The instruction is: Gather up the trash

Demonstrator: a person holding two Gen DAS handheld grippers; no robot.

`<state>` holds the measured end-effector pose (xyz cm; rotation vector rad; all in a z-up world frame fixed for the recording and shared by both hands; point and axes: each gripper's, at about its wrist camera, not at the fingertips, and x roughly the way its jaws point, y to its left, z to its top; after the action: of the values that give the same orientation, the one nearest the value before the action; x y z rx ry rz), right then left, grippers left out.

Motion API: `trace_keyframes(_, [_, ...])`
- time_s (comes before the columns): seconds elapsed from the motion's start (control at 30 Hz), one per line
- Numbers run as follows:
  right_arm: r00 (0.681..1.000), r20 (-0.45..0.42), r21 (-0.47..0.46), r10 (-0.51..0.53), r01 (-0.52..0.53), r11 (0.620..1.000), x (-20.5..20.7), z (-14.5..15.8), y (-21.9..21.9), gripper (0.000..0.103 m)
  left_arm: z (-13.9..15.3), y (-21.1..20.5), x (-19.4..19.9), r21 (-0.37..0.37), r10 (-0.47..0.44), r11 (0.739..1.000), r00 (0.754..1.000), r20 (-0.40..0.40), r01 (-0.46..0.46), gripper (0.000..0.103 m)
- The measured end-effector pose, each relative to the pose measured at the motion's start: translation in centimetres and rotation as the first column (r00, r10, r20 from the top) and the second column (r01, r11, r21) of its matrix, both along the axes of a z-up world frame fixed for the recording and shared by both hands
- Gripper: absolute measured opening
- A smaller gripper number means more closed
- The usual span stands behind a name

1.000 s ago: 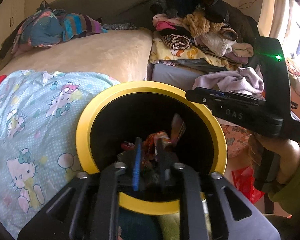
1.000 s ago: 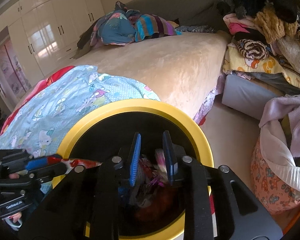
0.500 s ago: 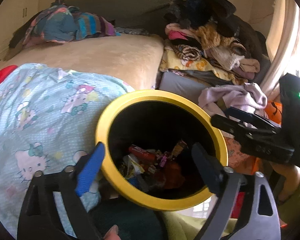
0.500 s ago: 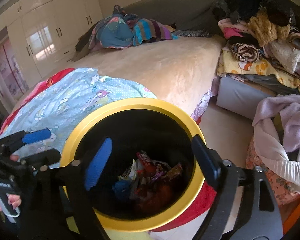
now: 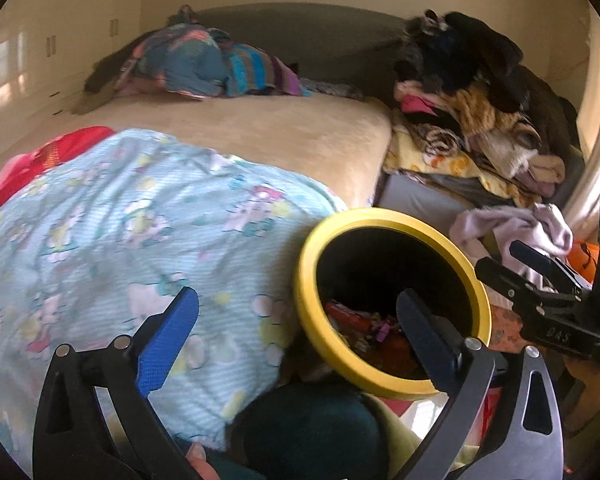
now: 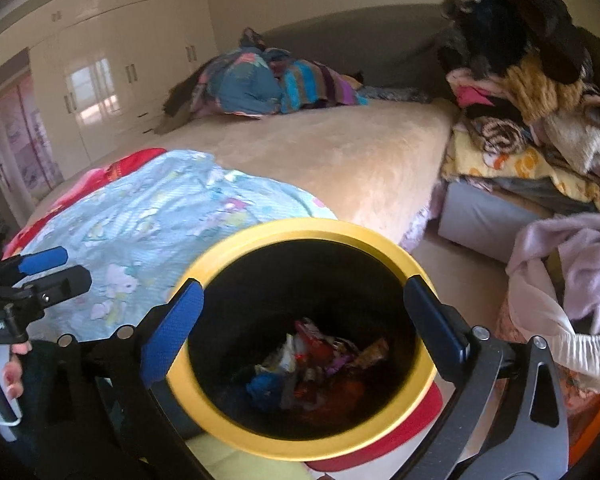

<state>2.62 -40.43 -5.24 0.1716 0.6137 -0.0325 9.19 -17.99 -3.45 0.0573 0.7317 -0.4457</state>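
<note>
A black bin with a yellow rim (image 5: pixel 384 216) (image 6: pixel 300 228) stands beside the bed, and crumpled wrappers (image 6: pixel 312 360) (image 5: pixel 360 328) lie at its bottom. My left gripper (image 5: pixel 296 304) hovers above the bin's left edge and the quilt. Its jaws are opening wide, with nothing between them. My right gripper (image 6: pixel 303 290) hangs straight over the bin's mouth, jaws likewise opening and empty. The right gripper (image 5: pixel 498 256) also shows at the right edge of the left wrist view. The left gripper (image 6: pixel 70 266) shows at the left of the right wrist view.
A light blue cartoon quilt (image 5: pixel 132 232) covers the near part of the beige bed (image 6: pixel 340 152). Piled clothes (image 5: pixel 480 120) rise at the right. A basket with lilac cloth (image 6: pixel 572 264) stands right of the bin. White wardrobes (image 6: pixel 100 80) line the far left.
Both grippers went from nearly shut on wrappers over the bin to wide open, and the wrappers now lie in the bin. Both pulled back and up; the left view swung left.
</note>
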Motion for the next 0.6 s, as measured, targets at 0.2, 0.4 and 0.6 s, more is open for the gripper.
trace_keyframes(0.2, [0.998,0.045,0.001,0.054,-0.054,0.999,-0.2,1.3,2.7,0.093,1.2,3.1,-1.3,-0.014,0.085,0.996,0.996,0.035,-0.084,0.097])
trace_keyframes(0.4, [0.992,0.079,0.008,0.097,-0.098,0.995,-0.2,2.2,5.0,0.093,2.1,5.8,-2.7,-0.02,0.149,0.989,0.986,0.071,-0.148,0.097])
trace_keyframes(0.6, [0.982,0.124,-0.011,0.141,-0.141,0.99,-0.5,3.1,7.7,0.093,2.5,7.9,-4.2,-0.018,0.2,0.98,0.975,0.101,-0.199,0.097])
